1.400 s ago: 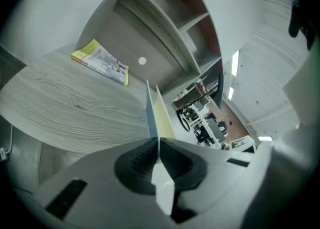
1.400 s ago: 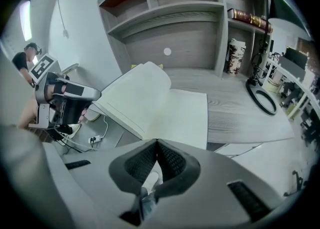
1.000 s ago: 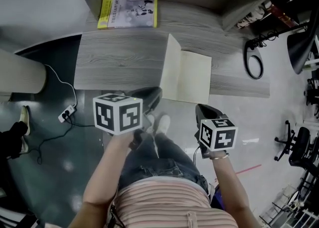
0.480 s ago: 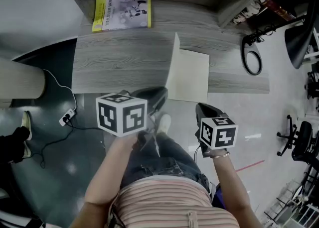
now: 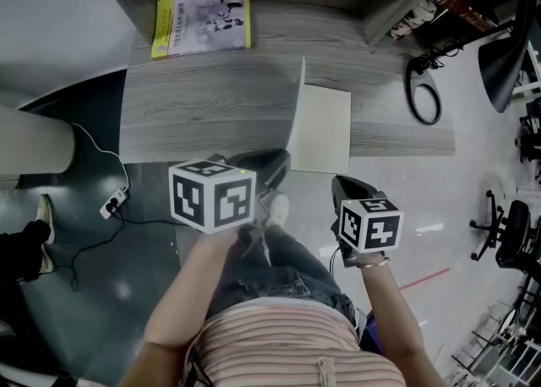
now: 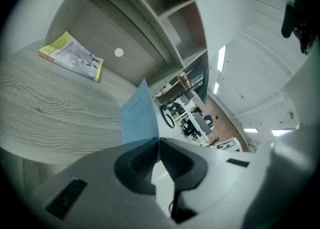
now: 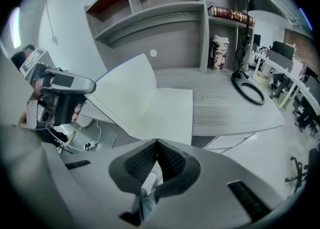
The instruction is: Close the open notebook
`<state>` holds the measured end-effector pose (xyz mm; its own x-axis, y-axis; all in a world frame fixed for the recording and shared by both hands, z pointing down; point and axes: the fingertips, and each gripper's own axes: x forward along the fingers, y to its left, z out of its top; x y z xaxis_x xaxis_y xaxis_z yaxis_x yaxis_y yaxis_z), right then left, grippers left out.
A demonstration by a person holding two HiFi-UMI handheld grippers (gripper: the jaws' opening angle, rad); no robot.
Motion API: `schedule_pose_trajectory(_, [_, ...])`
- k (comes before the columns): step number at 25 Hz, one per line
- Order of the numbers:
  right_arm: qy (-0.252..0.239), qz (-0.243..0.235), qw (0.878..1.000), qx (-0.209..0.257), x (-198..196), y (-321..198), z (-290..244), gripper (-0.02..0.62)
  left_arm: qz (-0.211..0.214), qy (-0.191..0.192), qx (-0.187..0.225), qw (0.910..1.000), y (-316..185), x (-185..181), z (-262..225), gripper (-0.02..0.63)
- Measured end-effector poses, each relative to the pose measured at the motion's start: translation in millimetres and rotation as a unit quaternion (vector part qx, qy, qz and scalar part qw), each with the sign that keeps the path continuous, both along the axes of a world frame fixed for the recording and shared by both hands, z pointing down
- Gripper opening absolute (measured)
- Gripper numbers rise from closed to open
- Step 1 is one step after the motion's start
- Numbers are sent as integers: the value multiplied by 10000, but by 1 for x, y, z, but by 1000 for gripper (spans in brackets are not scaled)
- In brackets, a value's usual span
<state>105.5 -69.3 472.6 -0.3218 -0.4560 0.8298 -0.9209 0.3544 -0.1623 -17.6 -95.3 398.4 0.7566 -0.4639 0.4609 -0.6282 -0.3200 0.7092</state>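
Observation:
The notebook (image 5: 323, 128) lies on the grey wooden desk (image 5: 194, 106), its right half flat with a pale blank page up. Its left cover (image 5: 297, 102) stands almost upright, edge-on in the head view and blue (image 6: 137, 115) in the left gripper view. My left gripper (image 5: 283, 159) is shut on the cover's lower edge (image 6: 158, 140). My right gripper (image 5: 338, 181) hangs shut and empty just off the desk's front edge, below the flat page. The right gripper view shows its tips (image 7: 157, 141) meeting, the notebook (image 7: 155, 105) beyond them and the left gripper (image 7: 60, 98) at the left.
A yellow-edged book (image 5: 201, 22) lies at the desk's back left. A black cable loop (image 5: 425, 98) rests on the right end. Shelves (image 7: 165, 8) rise behind the desk. A power strip (image 5: 114, 202) and cord lie on the floor at the left; office chairs (image 5: 507, 242) stand at the right.
The notebook's left cover has swung up from leaning left to nearly upright, carried rightward by my left gripper. The right gripper has stayed put.

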Motion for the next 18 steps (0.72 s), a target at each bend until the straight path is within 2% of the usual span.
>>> schedule_pose_trajectory(18, [11,350,9994,14,14,7,-1,8,478,-66,32,9988,-2,27,-2,23])
